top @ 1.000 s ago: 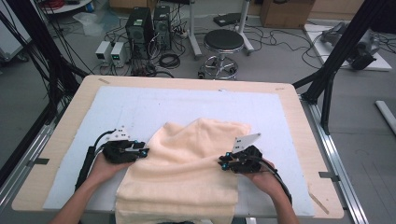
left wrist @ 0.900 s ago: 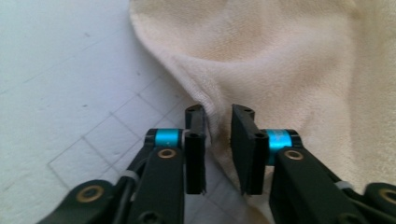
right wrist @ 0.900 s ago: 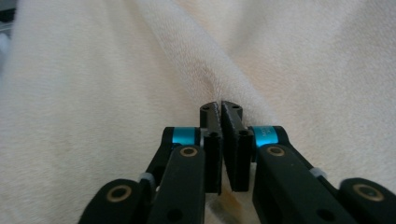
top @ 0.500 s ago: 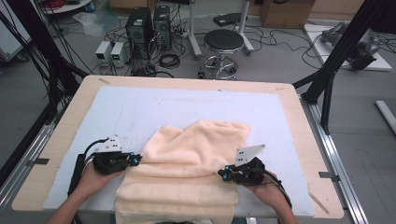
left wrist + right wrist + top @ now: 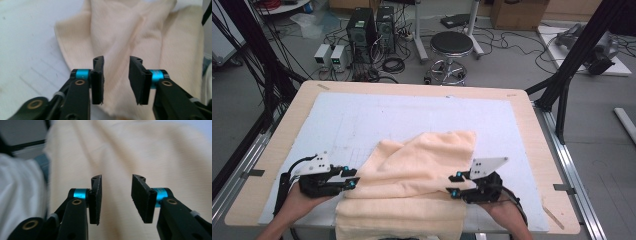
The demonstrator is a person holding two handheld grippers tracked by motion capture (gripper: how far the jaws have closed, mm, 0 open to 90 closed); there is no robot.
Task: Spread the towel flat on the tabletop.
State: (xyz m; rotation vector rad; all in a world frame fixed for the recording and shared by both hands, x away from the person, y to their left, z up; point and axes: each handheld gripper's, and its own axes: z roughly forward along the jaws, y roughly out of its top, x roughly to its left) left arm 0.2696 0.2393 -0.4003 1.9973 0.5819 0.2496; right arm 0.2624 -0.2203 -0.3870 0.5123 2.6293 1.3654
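A cream towel [image 5: 412,180] lies folded in loose layers on the near half of the table, its front part hanging over the near edge. My left gripper [image 5: 353,178] is at the towel's left side and my right gripper [image 5: 454,185] at its right side, both pointing inward. In the left gripper view the left gripper [image 5: 117,61] has a gap between its black pads, with the towel [image 5: 120,30] lying beyond them. The right gripper [image 5: 117,180] stands the same way over the towel [image 5: 155,152]. Both pairs of jaws have just been opening, with nothing pinched between them.
A pale mat [image 5: 377,115] covers the wooden table [image 5: 532,135]. Black frame posts [image 5: 572,65] rise at both sides. On the floor beyond the far edge are a round stool [image 5: 452,45], computer cases [image 5: 372,30] and cables. White cloth [image 5: 20,187] on the person is at the left of the right gripper view.
Both grippers have drawn back toward the near edge and opened, letting go of the towel. The towel now rests in a flatter fold.
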